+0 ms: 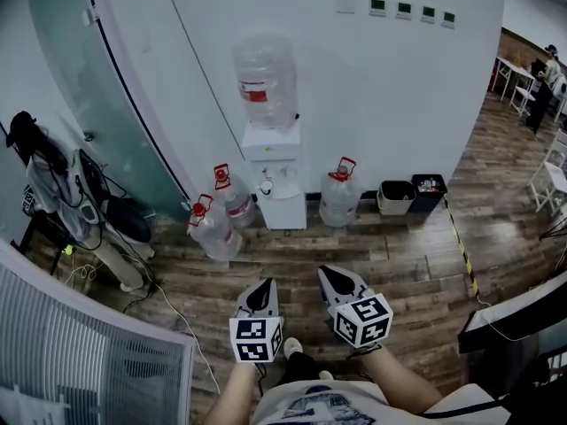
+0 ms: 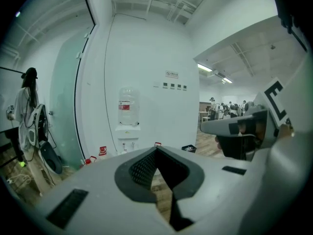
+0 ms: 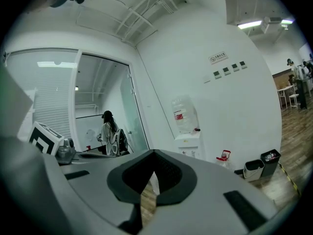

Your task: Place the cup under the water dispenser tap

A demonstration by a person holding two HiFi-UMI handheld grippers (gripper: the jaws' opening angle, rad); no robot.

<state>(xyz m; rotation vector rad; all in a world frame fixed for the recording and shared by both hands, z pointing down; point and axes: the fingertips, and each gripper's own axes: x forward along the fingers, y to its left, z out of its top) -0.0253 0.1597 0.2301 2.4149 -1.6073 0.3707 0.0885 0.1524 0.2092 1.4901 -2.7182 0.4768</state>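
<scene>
A white water dispenser (image 1: pixel 276 180) stands against the far wall with a clear bottle (image 1: pixel 265 80) on top; it also shows small in the left gripper view (image 2: pixel 128 133) and the right gripper view (image 3: pixel 188 143). Its tap recess is too small to read, and I can make out no cup in any view. My left gripper (image 1: pixel 264 283) (image 2: pixel 156 150) is held low over the wood floor, shut, with nothing between its jaws. My right gripper (image 1: pixel 332 273) (image 3: pixel 154 152) is beside it, also shut and empty. Both point toward the dispenser, a few steps away.
Three spare water bottles (image 1: pixel 215 230) (image 1: pixel 236 197) (image 1: pixel 339 195) stand on the floor round the dispenser. Two bins (image 1: pixel 396 197) (image 1: pixel 429 191) sit to its right. A rack with clothes and bags (image 1: pixel 49 180) stands left by a glass partition (image 1: pixel 80 78). A desk edge (image 1: pixel 518 312) juts in at the right.
</scene>
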